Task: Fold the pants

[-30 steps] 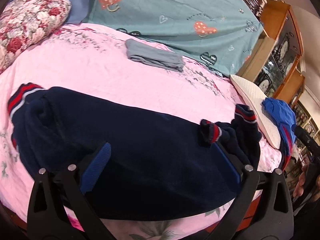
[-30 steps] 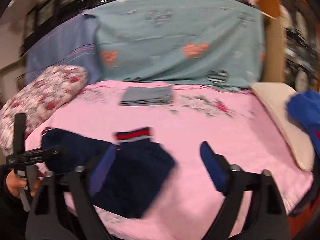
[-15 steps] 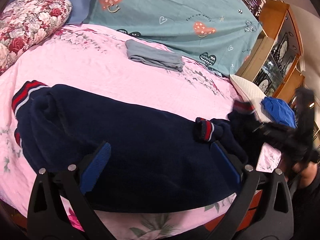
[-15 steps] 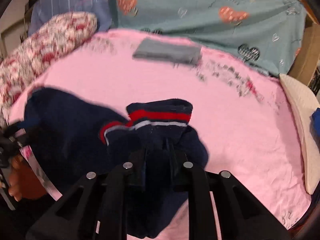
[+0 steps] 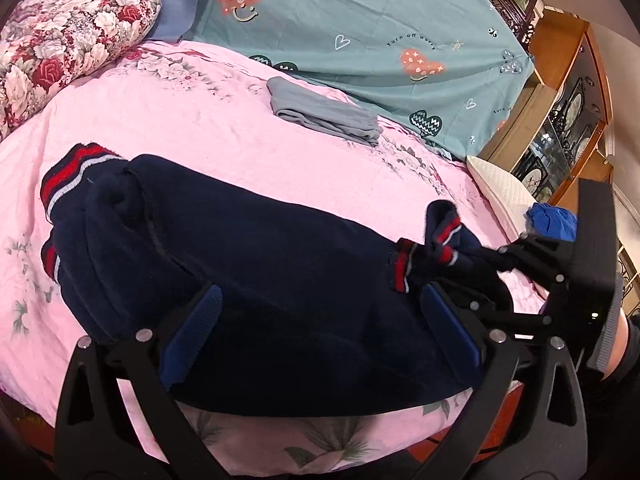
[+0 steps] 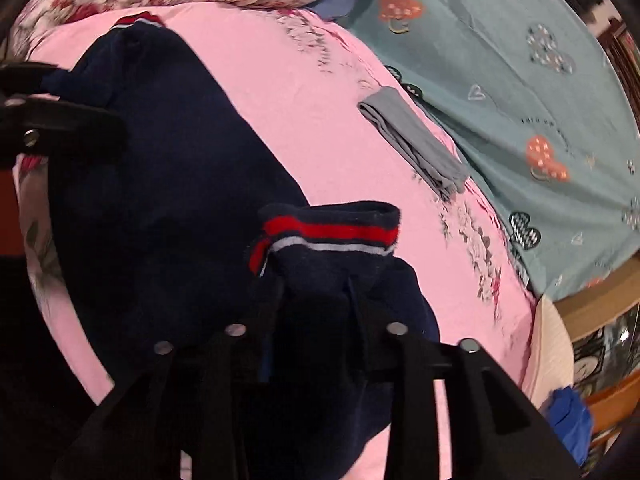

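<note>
The pants (image 5: 256, 280) lie along the near edge of the bed (image 5: 208, 132), waistband to the left, cuffs (image 6: 332, 236) bunched at the right. The right tongs (image 6: 316, 292) are clenched on the fabric just below the striped cuffs, with both leg ends seemingly gathered in one pinch. The left tongs (image 5: 320, 332) hang released over the middle of the pants, gripping nothing. The step in hand looks like carrying the cuffs over to the waistband. To do it well, lift the cuffs high enough that the legs clear the cloth beneath, and travel straight along the length so the edges line up. The left tongs could pin the fold line at mid-leg.
</note>
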The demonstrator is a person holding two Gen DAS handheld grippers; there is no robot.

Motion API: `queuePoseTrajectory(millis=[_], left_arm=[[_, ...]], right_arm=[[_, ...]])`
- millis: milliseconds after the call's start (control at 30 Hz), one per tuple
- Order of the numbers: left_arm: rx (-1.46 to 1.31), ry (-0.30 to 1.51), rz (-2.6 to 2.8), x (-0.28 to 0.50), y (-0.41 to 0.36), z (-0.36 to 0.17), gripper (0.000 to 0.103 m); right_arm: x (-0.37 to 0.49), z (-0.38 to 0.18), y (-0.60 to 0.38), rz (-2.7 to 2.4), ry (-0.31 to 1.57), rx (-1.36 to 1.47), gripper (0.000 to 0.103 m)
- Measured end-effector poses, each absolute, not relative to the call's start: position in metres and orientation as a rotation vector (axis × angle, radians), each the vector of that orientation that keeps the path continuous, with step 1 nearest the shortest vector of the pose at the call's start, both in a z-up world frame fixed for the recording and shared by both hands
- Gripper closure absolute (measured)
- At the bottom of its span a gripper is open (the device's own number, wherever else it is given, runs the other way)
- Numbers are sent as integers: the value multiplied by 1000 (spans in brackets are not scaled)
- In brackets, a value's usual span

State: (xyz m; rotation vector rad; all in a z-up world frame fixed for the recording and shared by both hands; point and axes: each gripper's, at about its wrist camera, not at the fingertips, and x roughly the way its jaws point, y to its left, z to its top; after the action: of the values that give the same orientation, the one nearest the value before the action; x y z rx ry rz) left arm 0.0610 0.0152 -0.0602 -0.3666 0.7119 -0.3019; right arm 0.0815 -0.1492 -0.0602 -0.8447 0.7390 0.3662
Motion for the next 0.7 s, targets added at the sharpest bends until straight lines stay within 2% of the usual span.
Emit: queuePoseTrajectory(millis=[33, 167, 200, 233, 333, 567, 633, 700], left_arm=[[-365, 713, -304, 61, 14, -60, 2], [-337, 719, -323, 60, 5, -61, 2], [-326, 725, -323, 61, 2, -62, 2], [-306, 737, -325, 62, -2, -64, 2], [-249, 743, -340, 62, -14, -64, 2], [-224, 674, -346, 55, -5, -46, 2], [-264, 623, -317, 52, 16, -32, 2], [-306, 577, -281, 50, 38, -17, 2]], right_arm=[[80, -60, -150, 375, 739, -873, 44], [81, -77, -150, 357, 764, -1007, 40], [84, -79, -151, 343, 788, -994, 47], [90, -80, -152, 330, 817, -974, 64], [98, -65, -159, 314, 825, -872, 80], [63, 16, -184, 480, 612, -590, 82], [51, 12, -168, 559, 600, -647, 82], [48, -25, -148, 596, 639, -751, 81]])
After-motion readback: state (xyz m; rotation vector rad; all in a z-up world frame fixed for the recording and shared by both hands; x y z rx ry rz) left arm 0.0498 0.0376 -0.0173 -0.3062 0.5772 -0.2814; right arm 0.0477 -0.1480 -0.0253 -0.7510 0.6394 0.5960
